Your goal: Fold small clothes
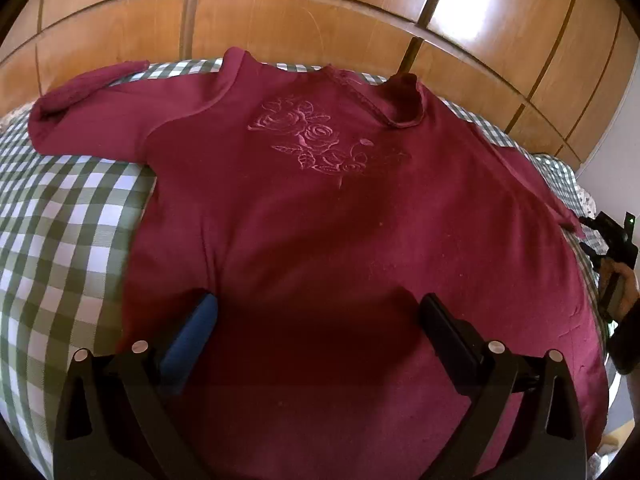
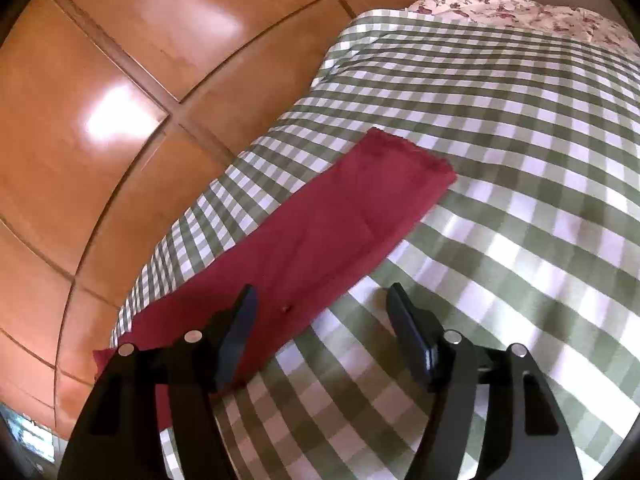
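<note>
A dark red long-sleeved top [image 1: 320, 208] with a rose embroidery [image 1: 316, 140] lies spread face up on the green-and-white checked bedcover [image 1: 60, 220]. My left gripper [image 1: 320, 312] hovers over its lower hem, jaws wide open, nothing between them. The left sleeve [image 1: 84, 96] bends back near the far edge. In the right wrist view the other sleeve [image 2: 320, 232] lies flat and stretched out across the cover. My right gripper [image 2: 320, 300] stands open just above that sleeve's near part, not pinching it. The right gripper [image 1: 604, 240] and the hand holding it show at the left wrist view's right edge.
Wooden wardrobe doors [image 1: 304, 20] run along the far side of the bed, close to its edge. A floral pillow [image 2: 520, 4] lies at the head of the bed. Bare checked cover [image 2: 520, 160] stretches to the right of the sleeve.
</note>
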Demonstrator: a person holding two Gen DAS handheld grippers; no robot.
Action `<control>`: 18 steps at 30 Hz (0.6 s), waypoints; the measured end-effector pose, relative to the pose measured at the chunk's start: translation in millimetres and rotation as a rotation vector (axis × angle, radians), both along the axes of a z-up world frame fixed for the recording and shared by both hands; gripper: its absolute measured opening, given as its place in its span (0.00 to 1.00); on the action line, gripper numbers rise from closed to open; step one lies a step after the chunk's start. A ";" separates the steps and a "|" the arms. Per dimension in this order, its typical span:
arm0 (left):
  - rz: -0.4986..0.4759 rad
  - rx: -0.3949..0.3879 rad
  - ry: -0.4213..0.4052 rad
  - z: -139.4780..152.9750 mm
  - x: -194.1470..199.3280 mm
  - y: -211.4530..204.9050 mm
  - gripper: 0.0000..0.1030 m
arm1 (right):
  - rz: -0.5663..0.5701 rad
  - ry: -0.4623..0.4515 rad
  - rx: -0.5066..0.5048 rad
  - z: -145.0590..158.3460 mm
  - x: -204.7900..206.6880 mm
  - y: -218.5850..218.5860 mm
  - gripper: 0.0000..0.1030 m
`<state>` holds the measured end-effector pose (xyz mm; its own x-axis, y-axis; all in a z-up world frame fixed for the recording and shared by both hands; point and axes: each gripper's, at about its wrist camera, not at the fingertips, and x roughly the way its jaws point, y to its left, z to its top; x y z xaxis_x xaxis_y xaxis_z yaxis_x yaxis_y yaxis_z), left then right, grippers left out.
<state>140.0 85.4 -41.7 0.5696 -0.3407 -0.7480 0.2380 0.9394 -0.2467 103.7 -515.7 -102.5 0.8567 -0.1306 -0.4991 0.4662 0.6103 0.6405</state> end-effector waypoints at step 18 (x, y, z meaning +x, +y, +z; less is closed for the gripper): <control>0.077 -0.247 -0.059 2.4 -7.8 37.0 0.96 | 0.055 -0.073 -0.084 62.4 49.4 16.4 0.07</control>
